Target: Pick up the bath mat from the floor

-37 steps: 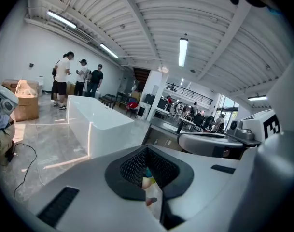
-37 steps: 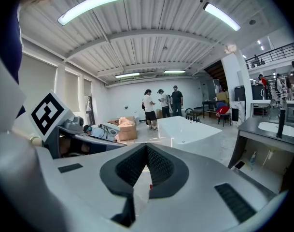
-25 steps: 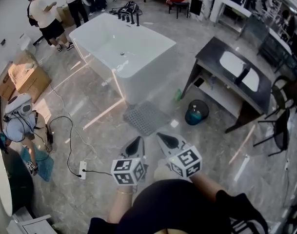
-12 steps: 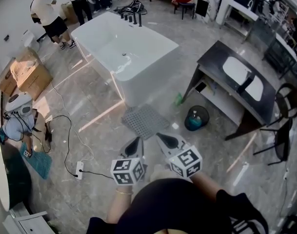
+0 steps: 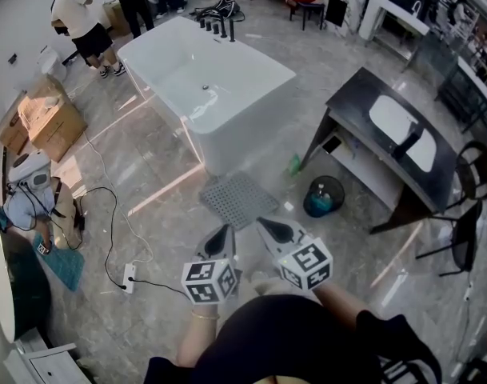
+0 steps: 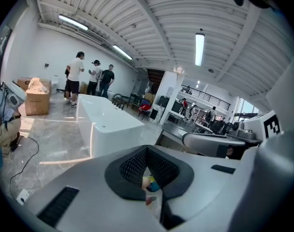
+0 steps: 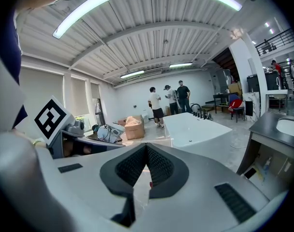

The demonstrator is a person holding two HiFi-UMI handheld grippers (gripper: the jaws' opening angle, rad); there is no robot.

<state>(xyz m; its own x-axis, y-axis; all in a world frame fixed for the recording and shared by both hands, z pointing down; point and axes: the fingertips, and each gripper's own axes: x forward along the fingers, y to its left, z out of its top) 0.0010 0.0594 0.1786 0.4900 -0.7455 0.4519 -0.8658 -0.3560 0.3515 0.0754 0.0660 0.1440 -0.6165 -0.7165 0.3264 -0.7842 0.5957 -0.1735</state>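
Observation:
A grey perforated bath mat (image 5: 239, 198) lies flat on the marble floor at the foot of the white bathtub (image 5: 203, 78). My left gripper (image 5: 225, 231) and right gripper (image 5: 265, 224) are held side by side in front of my body, short of the mat's near edge and above the floor. Both have their jaws together with nothing between them. The mat does not show in either gripper view; in the left gripper view the left gripper (image 6: 147, 149) points toward the bathtub (image 6: 108, 127), as does the right gripper (image 7: 147, 146) in its own view.
A black vanity with a white sink (image 5: 395, 130) stands to the right. A dark bin holding a blue bottle (image 5: 321, 192) and a green bottle (image 5: 294, 165) sit beside the mat. A power strip and cable (image 5: 129, 277) lie left. Cardboard boxes (image 5: 39, 122), a crouching person (image 5: 27, 206) and standing people (image 5: 79, 26) are further left.
The head view has shifted a little, so the tub and vanity sit slightly differently in the picture. Both grippers stay shut and in the same place before my body.

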